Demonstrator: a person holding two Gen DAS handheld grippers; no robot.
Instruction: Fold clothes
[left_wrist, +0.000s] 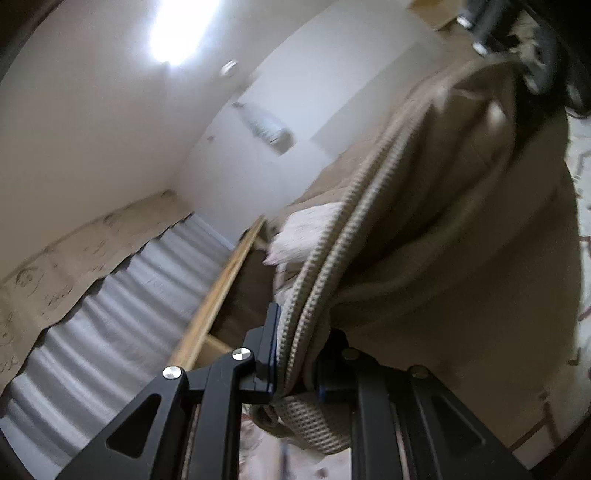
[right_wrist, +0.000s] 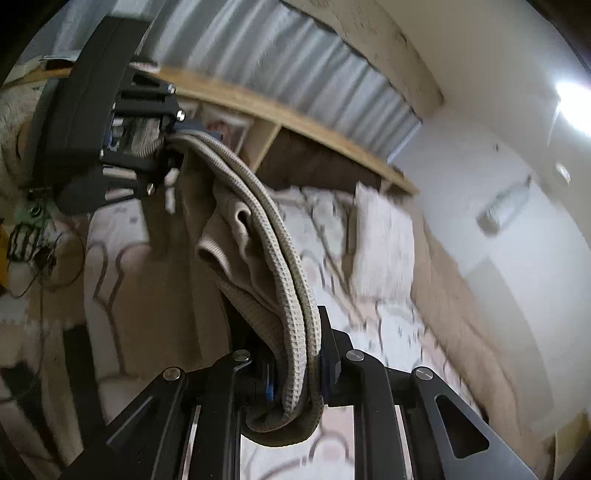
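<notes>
Left gripper (left_wrist: 295, 354) raised and rolled sideways, black jaws clamped on the ribbed hem of a beige knitted garment (left_wrist: 443, 240). Right gripper (right_wrist: 295, 369) likewise lifted, tilted somewhat downward, jaws pressed together on the same ribbed band. Garment slung in the air between the two grippers, well above the bed (right_wrist: 388, 332); long axis along the doubled ribbed edge from one gripper to the other, body of the knit sagging in folds beneath. Below, a white patterned bedspread and a pale pillow (right_wrist: 384, 243) near the light wooden headboard shelf (right_wrist: 295, 118). Behind, grey pleated curtain (left_wrist: 122, 306), white wall, wall-mounted air conditioner (left_wrist: 266, 127), bright ceiling lamp (left_wrist: 177, 33). Nothing between the garment and the bed. Motion blur throughout.
</notes>
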